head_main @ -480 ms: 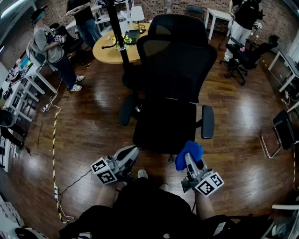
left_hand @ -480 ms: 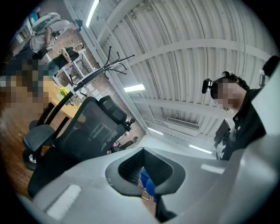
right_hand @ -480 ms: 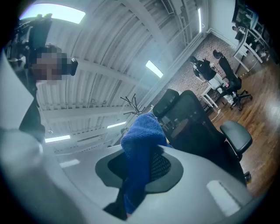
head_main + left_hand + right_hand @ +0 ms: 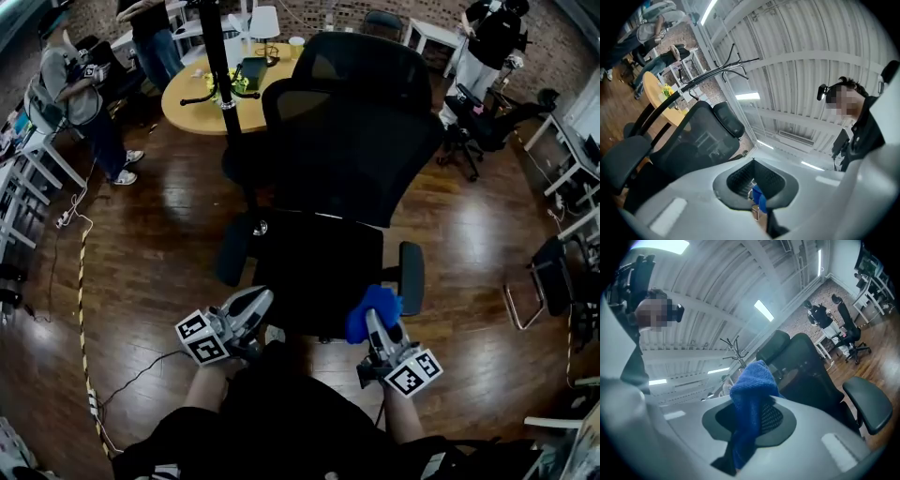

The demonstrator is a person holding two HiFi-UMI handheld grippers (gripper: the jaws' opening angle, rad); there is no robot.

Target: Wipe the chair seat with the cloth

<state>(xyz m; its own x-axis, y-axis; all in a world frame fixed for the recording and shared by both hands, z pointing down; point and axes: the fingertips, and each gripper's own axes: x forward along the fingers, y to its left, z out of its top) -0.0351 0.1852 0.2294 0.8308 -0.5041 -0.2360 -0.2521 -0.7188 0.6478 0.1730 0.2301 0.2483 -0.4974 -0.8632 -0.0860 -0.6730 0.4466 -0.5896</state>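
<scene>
"Cloth [image 4: 374, 307] first: where was it?"

"Bunched and clamped between the jaws of the right gripper [image 4: 376, 328], a blue wad that stuck up past the tips. It sat over the front right corner of the chair seat [image 4: 314, 267]. Whether it touched the seat or hung just above it, I couldn't tell."

"And half a second earlier?"

"It hung just short of the seat's front edge. Since then both grippers had come forward to that edge, and the seat lay closer under the person."

"The left gripper [image 4: 251, 302]?"

"Jaws pressed together on nothing, at the seat's front left corner, where before it had stopped just outside it."

"So, for the wiping?"

"I judged the approach was finishing and no stroke had begun. Nearly all the seat lay beyond the cloth, toward the backrest [image 4: 352, 141], so the next move would need the wad pressed down and swept across."
</scene>
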